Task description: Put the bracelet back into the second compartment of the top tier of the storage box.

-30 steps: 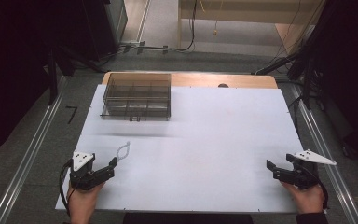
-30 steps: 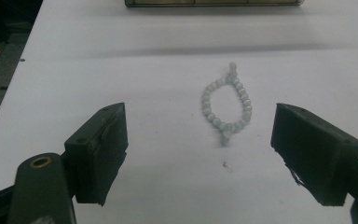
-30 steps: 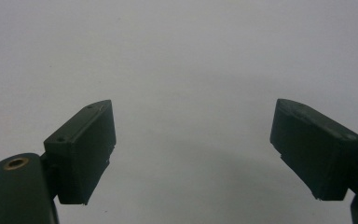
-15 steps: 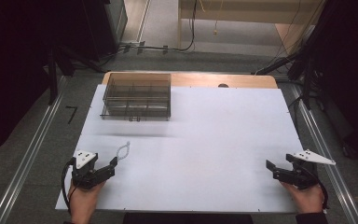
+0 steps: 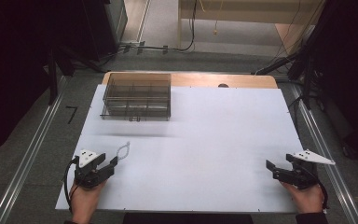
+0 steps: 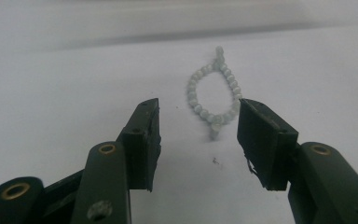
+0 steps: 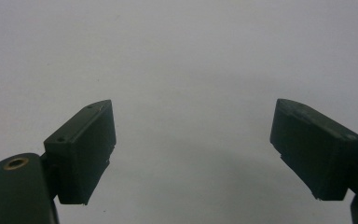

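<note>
Bead bracelet (image 6: 214,88) just ahead of left gripper (image 6: 198,128), jaws apart and closing, divided tray (image 5: 137,95) far behind, nothing between.

You are at a lab-style recording station: a white-covered worktop (image 5: 205,140) flanked by metal floor rails (image 5: 25,163), with cables (image 5: 158,46) trailing on the grey floor beyond the worktop.
</note>
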The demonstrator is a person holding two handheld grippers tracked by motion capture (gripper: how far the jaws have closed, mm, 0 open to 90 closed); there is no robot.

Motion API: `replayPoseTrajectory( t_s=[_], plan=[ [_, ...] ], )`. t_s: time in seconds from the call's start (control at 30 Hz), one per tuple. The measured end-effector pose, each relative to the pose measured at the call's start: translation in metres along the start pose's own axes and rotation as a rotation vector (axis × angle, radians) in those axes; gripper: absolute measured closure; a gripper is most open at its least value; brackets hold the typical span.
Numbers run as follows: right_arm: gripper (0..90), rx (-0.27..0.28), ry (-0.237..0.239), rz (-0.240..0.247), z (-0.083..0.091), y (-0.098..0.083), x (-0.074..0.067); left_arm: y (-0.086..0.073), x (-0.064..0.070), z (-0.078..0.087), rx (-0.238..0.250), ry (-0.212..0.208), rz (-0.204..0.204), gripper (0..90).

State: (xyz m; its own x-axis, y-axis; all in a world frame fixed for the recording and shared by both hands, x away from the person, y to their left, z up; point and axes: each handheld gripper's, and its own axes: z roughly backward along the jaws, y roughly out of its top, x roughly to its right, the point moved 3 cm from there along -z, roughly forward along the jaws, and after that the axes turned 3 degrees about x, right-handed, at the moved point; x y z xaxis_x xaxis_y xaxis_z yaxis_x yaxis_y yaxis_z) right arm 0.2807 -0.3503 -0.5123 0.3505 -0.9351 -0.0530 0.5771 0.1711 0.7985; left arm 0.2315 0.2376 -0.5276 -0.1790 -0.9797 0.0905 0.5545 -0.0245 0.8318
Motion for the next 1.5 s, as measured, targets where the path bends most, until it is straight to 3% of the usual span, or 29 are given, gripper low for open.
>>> replayPoseTrajectory(
  t_s=[0.5,1.13,1.5],
  plan=[
    [12.9,-0.006,-0.003,0.003,-0.002,0.0,0.001,0.0,0.005,-0.008,-0.032,-0.036,-0.033,64.0],
    [13.0,-0.017,-0.005,0.0,-0.003,-0.001,0.001,0.002,0.006,-0.019,-0.06,-0.038,-0.057,81.1],
    [13.0,-0.018,-0.006,0.004,-0.004,-0.001,0.001,0.002,0.006,-0.023,-0.071,-0.032,-0.054,83.5]
  ],
)
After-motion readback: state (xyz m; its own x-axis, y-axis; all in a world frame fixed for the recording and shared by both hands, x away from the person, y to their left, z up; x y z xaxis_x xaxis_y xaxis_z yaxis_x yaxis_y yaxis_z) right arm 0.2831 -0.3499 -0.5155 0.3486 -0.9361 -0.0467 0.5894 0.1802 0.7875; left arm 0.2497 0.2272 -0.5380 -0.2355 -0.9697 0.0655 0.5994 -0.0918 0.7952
